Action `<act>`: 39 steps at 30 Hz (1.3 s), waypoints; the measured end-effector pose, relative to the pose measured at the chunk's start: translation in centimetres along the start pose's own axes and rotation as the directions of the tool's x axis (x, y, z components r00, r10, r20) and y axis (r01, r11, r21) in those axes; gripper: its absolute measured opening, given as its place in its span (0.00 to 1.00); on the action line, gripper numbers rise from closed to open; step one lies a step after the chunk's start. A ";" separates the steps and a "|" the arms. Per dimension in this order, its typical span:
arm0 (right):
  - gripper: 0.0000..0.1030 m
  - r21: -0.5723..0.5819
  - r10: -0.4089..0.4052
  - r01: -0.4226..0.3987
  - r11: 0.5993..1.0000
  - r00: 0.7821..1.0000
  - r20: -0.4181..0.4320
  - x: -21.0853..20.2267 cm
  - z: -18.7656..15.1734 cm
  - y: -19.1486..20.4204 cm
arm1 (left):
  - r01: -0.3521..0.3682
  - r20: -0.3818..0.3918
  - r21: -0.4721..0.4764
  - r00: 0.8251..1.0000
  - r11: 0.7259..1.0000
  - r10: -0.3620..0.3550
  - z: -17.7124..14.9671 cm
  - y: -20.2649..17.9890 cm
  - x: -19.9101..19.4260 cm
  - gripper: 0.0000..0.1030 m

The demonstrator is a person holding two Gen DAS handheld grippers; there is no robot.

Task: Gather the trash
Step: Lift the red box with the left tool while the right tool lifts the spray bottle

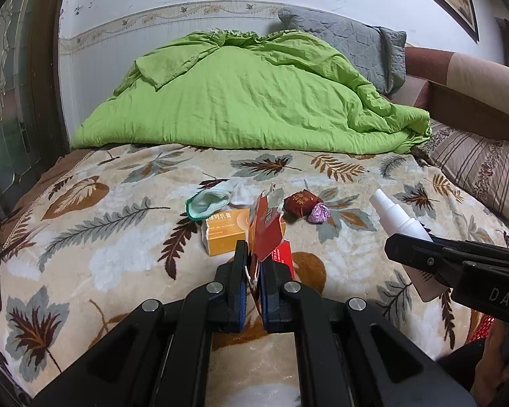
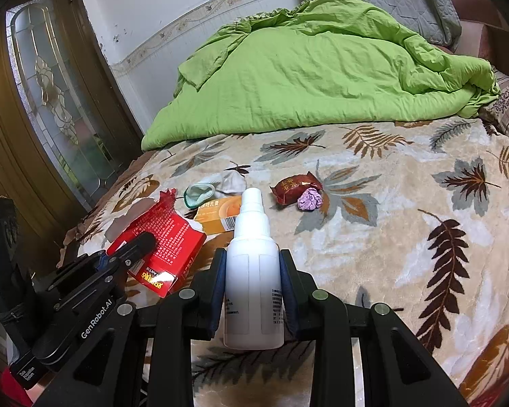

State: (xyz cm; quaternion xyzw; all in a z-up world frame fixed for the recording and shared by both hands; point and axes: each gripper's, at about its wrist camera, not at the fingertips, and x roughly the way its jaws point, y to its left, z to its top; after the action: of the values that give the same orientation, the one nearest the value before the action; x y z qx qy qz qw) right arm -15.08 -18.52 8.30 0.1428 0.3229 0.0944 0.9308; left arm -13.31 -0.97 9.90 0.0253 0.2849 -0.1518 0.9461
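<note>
Your left gripper (image 1: 253, 264) is clamping a torn red carton (image 2: 159, 237), the flattened red packaging standing edge-on between the two blue-padded fingers at the lower centre of the left wrist view. In the right wrist view this carton is showing at the lower left of the frame, with its printed face turned up and its torn edge pointing toward the upper left.

Your right gripper (image 2: 253, 264) is clamping a white spray bottle (image 2: 253, 271) by its body, nozzle pointing away from you, at the lower centre of the right wrist view. The same bottle is appearing at the right edge of the left wrist view, held by the black fingers entering from the right.

Both items are being held above a leaf-patterned blanket (image 1: 118, 237) covering the bed.

The remaining items are lying on the blanket at the centre of each frame:
- An orange box (image 1: 225, 230) is lying just behind the carton.
- A pale green face mask (image 1: 207, 205) is lying beside a crumpled white tissue (image 1: 241, 193), above the orange box.
- A dark red candy wrapper (image 1: 300, 203) is touching a purple paper ball (image 1: 319, 213), to the right of the box.

A green duvet (image 1: 247, 95) is lying heaped across the upper half of each frame.
</note>
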 end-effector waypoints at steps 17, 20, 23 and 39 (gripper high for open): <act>0.32 0.074 -0.009 0.009 0.997 1.000 0.005 -2.3 1.0 -0.9 | 0.024 0.018 -0.010 1.000 1.000 -0.024 0.5 -0.2 -0.5 0.06; 0.32 0.070 -0.020 0.019 0.997 1.000 0.005 -3.0 1.1 -1.0 | 0.033 0.014 -0.007 0.999 0.999 -0.033 0.4 -0.4 -0.4 0.06; 0.32 0.084 -0.009 0.009 0.996 1.000 0.002 -3.6 0.8 -1.2 | 0.036 0.017 0.003 0.999 0.999 -0.036 0.3 -0.7 -0.5 0.06; 0.32 0.134 0.050 -0.046 0.990 0.999 -0.020 -6.9 -0.1 -1.2 | 0.053 -0.018 0.033 0.998 0.998 -0.053 0.7 -1.5 -3.2 0.06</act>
State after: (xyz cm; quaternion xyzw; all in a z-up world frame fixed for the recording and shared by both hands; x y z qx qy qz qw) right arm -20.35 -21.49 11.81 0.2112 0.3356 0.0967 0.9129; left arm -15.96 -1.61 12.26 0.0347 0.2911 -0.1813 0.9387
